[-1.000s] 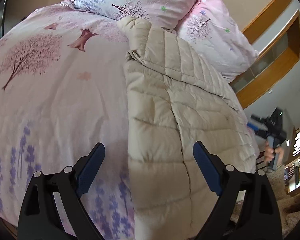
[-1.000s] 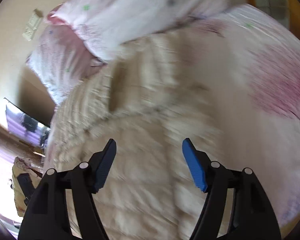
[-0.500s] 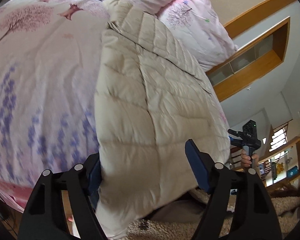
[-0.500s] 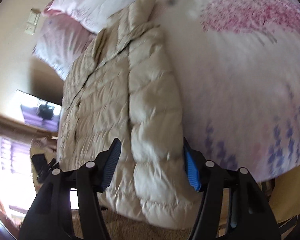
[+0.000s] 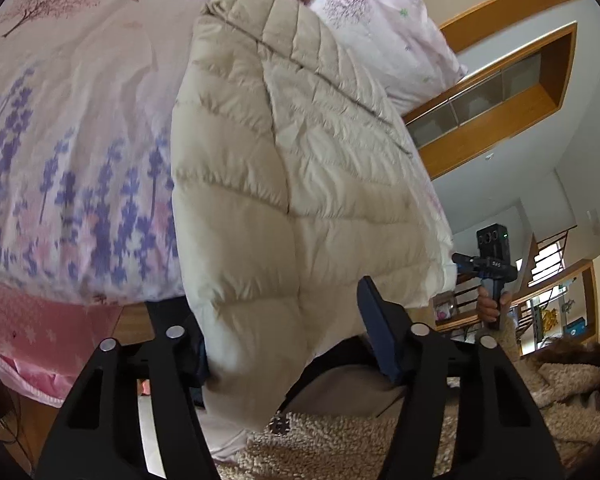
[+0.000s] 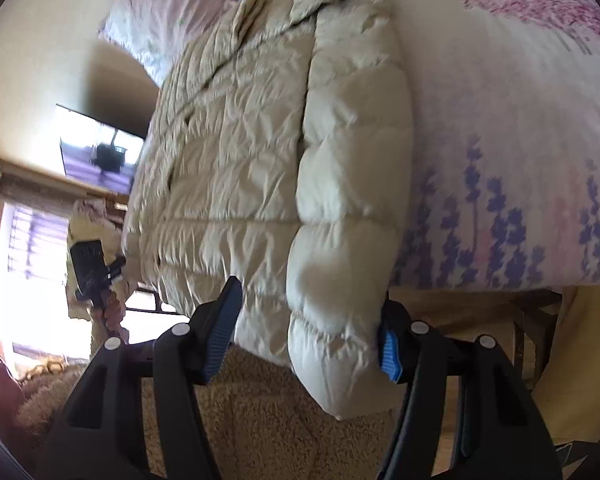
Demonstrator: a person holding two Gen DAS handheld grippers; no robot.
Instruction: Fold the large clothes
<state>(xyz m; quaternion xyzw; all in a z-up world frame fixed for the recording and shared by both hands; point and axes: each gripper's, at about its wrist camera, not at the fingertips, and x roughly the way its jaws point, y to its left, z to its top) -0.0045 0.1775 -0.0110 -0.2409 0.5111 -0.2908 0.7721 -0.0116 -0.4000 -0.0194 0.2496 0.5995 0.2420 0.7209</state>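
Note:
A cream quilted puffer jacket (image 5: 300,168) lies lengthwise on the bed, its lower end hanging over the bed's foot edge. It also shows in the right wrist view (image 6: 260,152), with a sleeve folded along its side. My left gripper (image 5: 288,344) is open, its blue-padded jaws on either side of the hanging hem corner. My right gripper (image 6: 308,336) is open, its jaws on either side of the hanging sleeve end (image 6: 336,344). Neither has closed on the fabric.
The bed (image 5: 60,140) has a pink floral cover and pillows (image 5: 380,28) at the head. A shaggy beige rug (image 6: 240,420) lies below the foot edge. The other hand-held gripper (image 5: 488,272) shows at the right, wooden shelving (image 5: 500,92) beyond.
Both grippers have dropped from above the bed down to the foot edge. The jacket's hanging hem and sleeve end now sit between their open jaws.

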